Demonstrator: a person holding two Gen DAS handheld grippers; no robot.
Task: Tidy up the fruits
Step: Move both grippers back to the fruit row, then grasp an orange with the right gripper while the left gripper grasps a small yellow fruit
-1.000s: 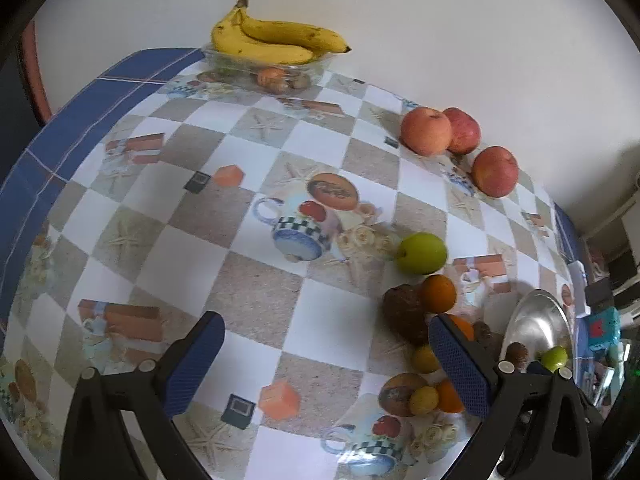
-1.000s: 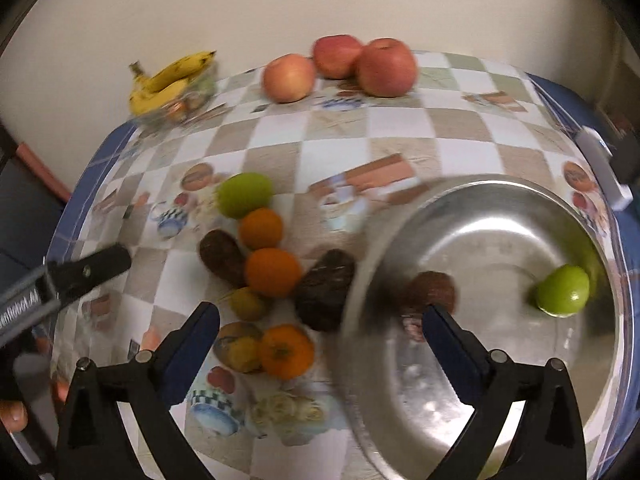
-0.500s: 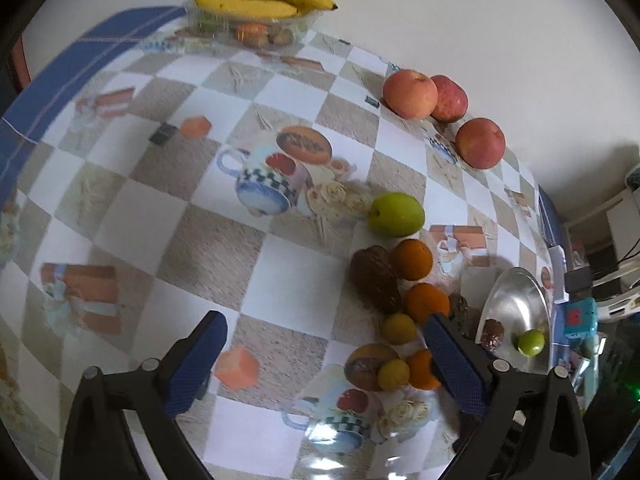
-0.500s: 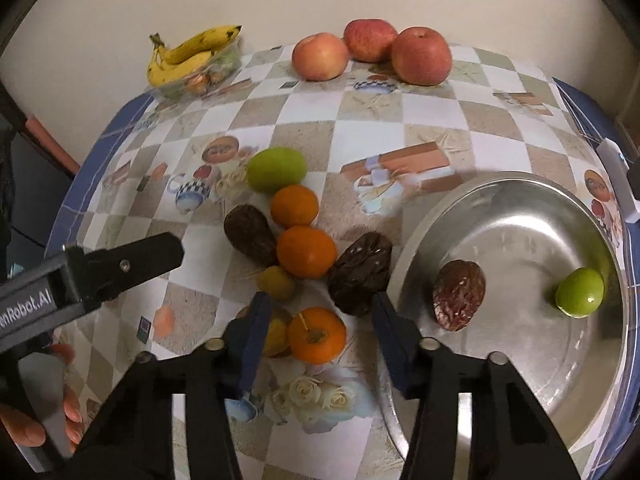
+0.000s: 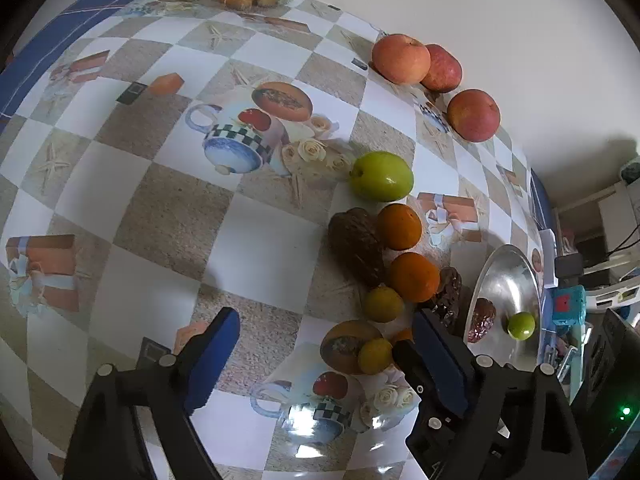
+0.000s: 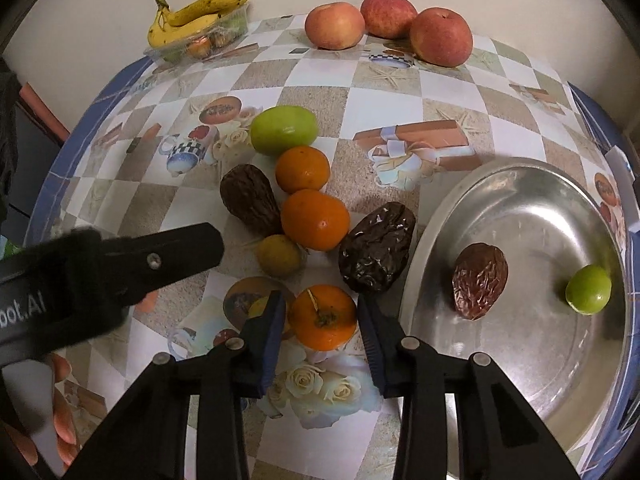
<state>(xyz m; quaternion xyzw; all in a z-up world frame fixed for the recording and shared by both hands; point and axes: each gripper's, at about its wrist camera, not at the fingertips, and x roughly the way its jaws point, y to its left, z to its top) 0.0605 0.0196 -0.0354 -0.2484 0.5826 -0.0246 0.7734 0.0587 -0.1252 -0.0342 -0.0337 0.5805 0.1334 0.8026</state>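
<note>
Over a table (image 6: 400, 112) laid with a checked, picture-printed cloth, we see the right gripper (image 6: 322, 322) pointing steeply down with a stemmed orange (image 6: 322, 317) between its blue pads. Its jaws have just been closing, and the pads now stand just beside the fruit's flanks; a thin gap seems to remain on each side, so we cannot call it a pinch.

The left gripper (image 5: 326, 354) hangs to the left of the fruit cluster, spread wide though its jaws have just been narrowing, with bare cloth and a small yellow fruit (image 5: 375, 356) showing between its fingers. Part of a hand (image 6: 64, 412) shows beneath it in the right wrist view.

Beyond the orange lies a loose group: a green fruit (image 6: 284, 130), two more oranges (image 6: 303, 169) (image 6: 315, 220), a dark pear-shaped fruit (image 6: 250, 199), another small yellow fruit (image 6: 279, 255) and a wrinkled dark fruit (image 6: 377, 253) lying just beside the rim of a steel bowl (image 6: 540, 368).

In the bowl rest a brown wrinkled fruit (image 6: 479, 280) and a small green one (image 6: 588, 289), well apart.

Along the far edge by the wall stand three apples (image 6: 440, 36), and bananas (image 6: 200, 14) lie on a clear tray (image 6: 236, 20) at the far left corner.
</note>
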